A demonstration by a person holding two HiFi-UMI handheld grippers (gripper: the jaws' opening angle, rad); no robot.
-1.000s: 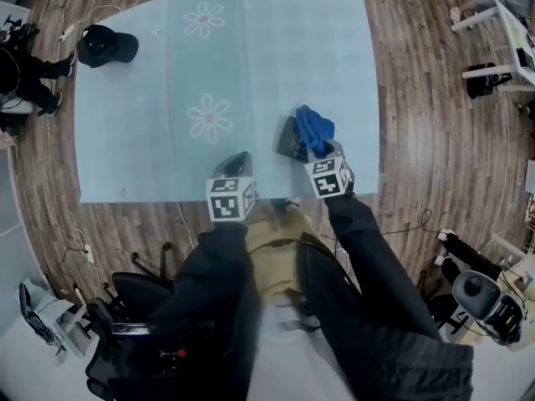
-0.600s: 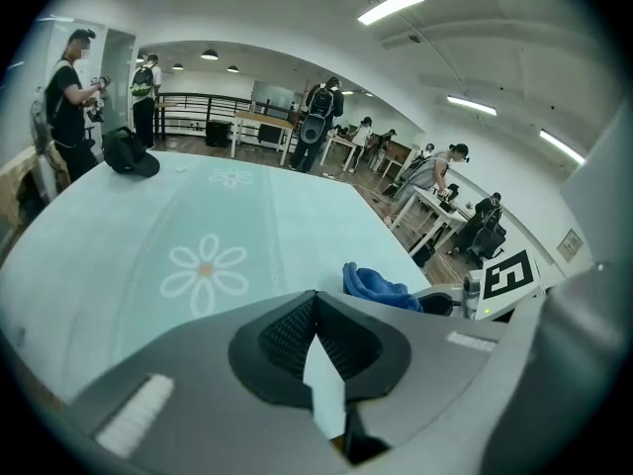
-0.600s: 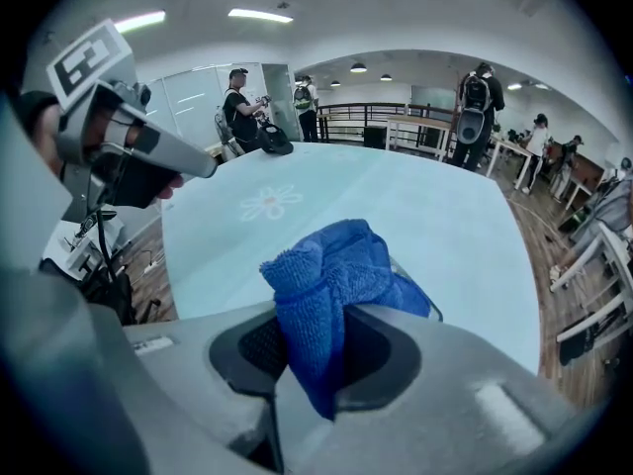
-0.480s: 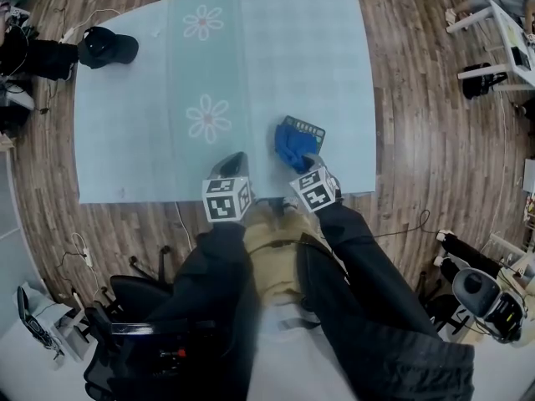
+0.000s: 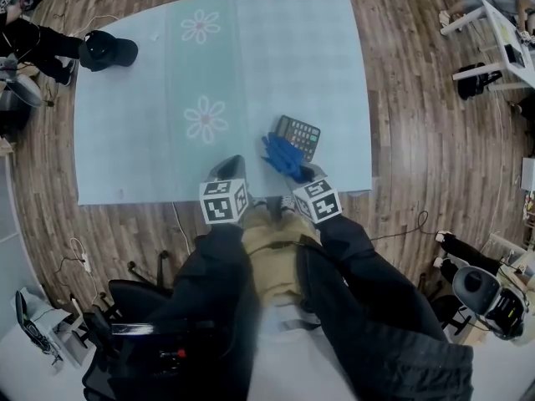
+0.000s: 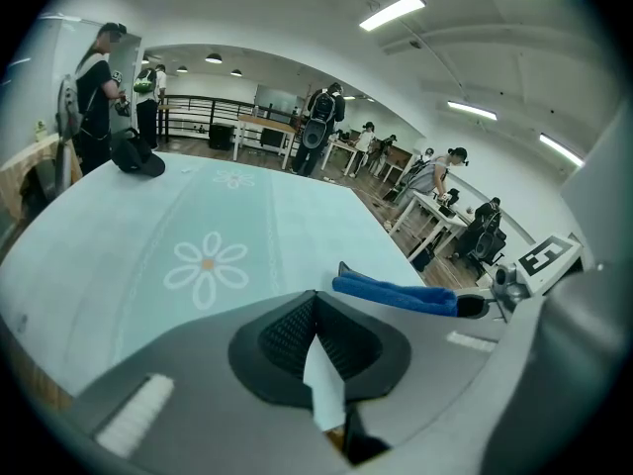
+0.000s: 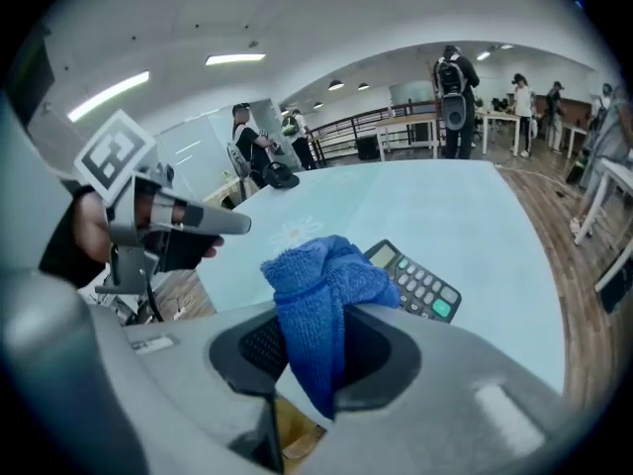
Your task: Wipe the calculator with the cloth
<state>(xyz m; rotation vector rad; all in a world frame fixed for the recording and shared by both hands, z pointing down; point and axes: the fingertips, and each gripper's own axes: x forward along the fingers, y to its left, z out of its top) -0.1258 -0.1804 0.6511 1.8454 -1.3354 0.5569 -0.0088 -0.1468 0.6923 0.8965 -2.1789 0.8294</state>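
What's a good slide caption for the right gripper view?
Right gripper shut on a bunched blue cloth, the calculator lying face up just beyond it on the pale mat.

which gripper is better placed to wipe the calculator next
Right. The right gripper is shut on the blue cloth, which is right next to the calculator on the mat. The left gripper is shut on nothing and sits farther off, near the mat's front edge.
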